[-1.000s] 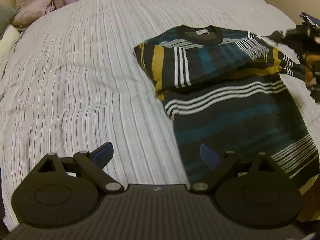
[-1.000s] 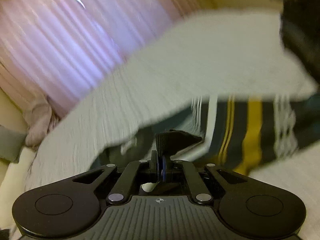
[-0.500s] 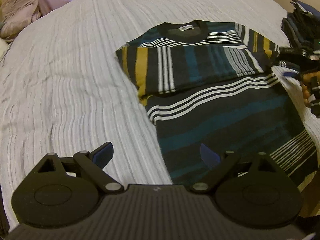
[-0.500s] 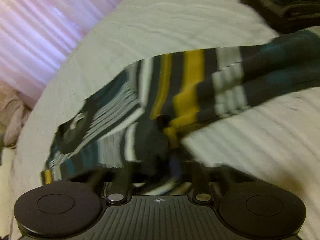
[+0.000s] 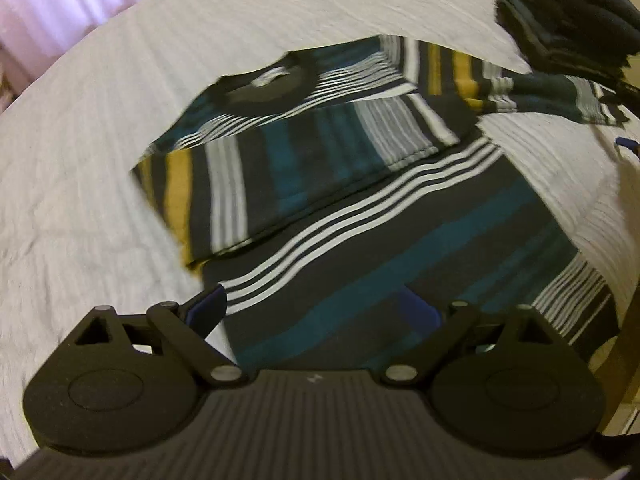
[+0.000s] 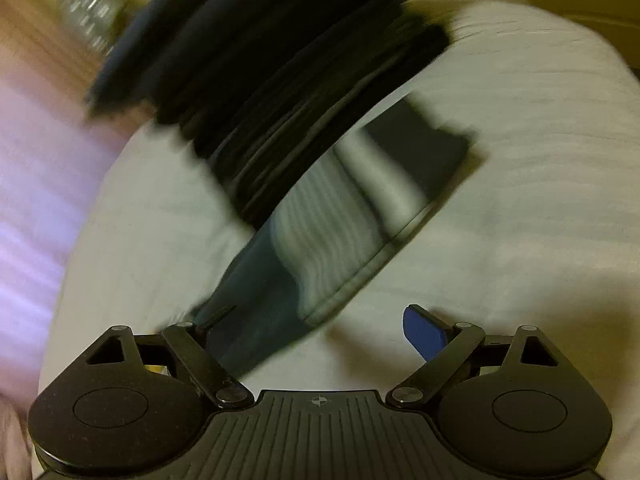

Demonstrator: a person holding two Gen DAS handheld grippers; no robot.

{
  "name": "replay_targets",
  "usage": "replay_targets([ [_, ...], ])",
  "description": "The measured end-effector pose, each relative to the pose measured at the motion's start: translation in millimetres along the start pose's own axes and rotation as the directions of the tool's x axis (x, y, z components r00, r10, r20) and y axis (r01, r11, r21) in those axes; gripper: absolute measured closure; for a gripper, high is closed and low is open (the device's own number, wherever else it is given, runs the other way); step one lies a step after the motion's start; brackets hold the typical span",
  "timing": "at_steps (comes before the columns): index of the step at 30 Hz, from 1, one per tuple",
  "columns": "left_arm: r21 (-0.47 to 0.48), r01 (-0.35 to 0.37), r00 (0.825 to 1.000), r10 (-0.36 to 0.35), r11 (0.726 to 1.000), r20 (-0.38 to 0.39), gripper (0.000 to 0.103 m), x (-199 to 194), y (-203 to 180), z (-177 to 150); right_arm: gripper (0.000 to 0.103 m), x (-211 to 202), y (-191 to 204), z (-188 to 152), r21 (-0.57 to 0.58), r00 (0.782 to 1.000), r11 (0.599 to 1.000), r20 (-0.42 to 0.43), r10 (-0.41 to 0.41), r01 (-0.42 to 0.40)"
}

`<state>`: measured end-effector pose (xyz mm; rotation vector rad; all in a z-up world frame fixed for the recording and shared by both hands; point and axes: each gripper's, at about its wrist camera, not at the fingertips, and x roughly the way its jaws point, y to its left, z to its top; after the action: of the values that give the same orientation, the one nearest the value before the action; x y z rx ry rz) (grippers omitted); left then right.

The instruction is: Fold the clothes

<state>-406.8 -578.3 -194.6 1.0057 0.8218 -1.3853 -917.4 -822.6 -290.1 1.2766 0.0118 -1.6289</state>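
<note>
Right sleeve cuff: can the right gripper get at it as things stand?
Probably yes. The right gripper is open, and the sleeve cuff lies flat on the bed cover just ahead of it, nothing lying over it. The dark clothes stack sits close behind the cuff, so overshooting could hit it. The view is blurred.

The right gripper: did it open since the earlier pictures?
Yes. The right gripper, shut on the sweater a second ago, is now open; the sleeve lies released on the bedspread.

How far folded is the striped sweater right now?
Partly folded: one sleeve lies across the striped sweater; the other sleeve stretches out on the bed.
</note>
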Motion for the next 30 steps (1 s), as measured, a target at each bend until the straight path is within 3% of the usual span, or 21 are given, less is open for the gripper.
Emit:
replay_targets([
  [3,0.065,0.033,0.999,-0.032,0.997,-0.020,0.011,8,-23,11,0.019,11,-27,24,0.078,0.999,0.997,0.032,-0.003,0.001],
  [5,0.108,0.048,0.998,-0.045,0.993,-0.032,0.011,13,-36,15,0.045,16,-41,35,0.133,0.999,0.991,0.053,0.012,-0.019],
  [7,0.134,0.061,0.998,-0.056,0.989,-0.041,0.011,17,-47,18,0.054,19,-50,45,0.170,0.998,0.985,0.061,0.026,-0.036],
  [8,0.140,0.066,0.997,-0.061,0.988,-0.043,0.011,19,-50,19,0.069,23,-54,49,0.181,0.998,0.983,0.056,0.032,-0.042],
  [10,0.144,0.071,0.997,-0.065,0.987,-0.041,0.011,20,-54,21,0.088,25,-53,54,0.179,0.998,0.983,0.052,0.034,-0.043],
  [12,0.139,0.070,0.997,-0.066,0.988,-0.031,0.011,18,-53,21,0.093,22,-46,57,0.162,0.998,0.986,0.064,0.027,-0.037],
  [13,0.132,0.068,0.998,-0.066,0.989,-0.024,0.011,16,-52,20,0.093,18,-35,57,0.125,0.997,0.992,0.074,0.020,-0.029],
  [16,0.097,0.060,0.998,-0.060,0.993,-0.006,0.011,10,-41,15,0.093,-6,29,47,-0.130,0.993,0.991,0.100,0.055,-0.042],
  [19,0.044,0.043,0.999,-0.044,0.998,0.010,0.011,2,-23,3,0.093,-30,110,16,-0.354,0.980,0.925,0.086,0.177,-0.136],
  [21,0.007,0.032,0.999,-0.032,0.999,0.021,0.011,-5,-9,-6,0.093,-51,169,-19,-0.478,0.951,0.843,0.048,0.306,-0.247],
  [24,-0.053,0.005,0.999,-0.003,0.999,0.036,0.011,-19,14,-24,0.093,-80,242,-101,-0.625,0.876,0.657,-0.093,0.473,-0.421],
  [26,-0.098,-0.021,0.999,0.025,0.995,0.036,0.011,-29,32,-39,0.093,-95,285,-163,-0.686,0.808,0.501,-0.223,0.546,-0.527],
  [29,-0.174,-0.074,0.997,0.077,0.982,0.014,0.011,-44,63,-66,0.092,-118,348,-256,-0.718,0.679,0.235,-0.424,0.600,-0.656],
  [30,-0.196,-0.090,0.996,0.093,0.976,0.004,0.011,-48,73,-75,0.092,-114,358,-295,-0.737,0.679,0.159,-0.487,0.549,-0.657],
])
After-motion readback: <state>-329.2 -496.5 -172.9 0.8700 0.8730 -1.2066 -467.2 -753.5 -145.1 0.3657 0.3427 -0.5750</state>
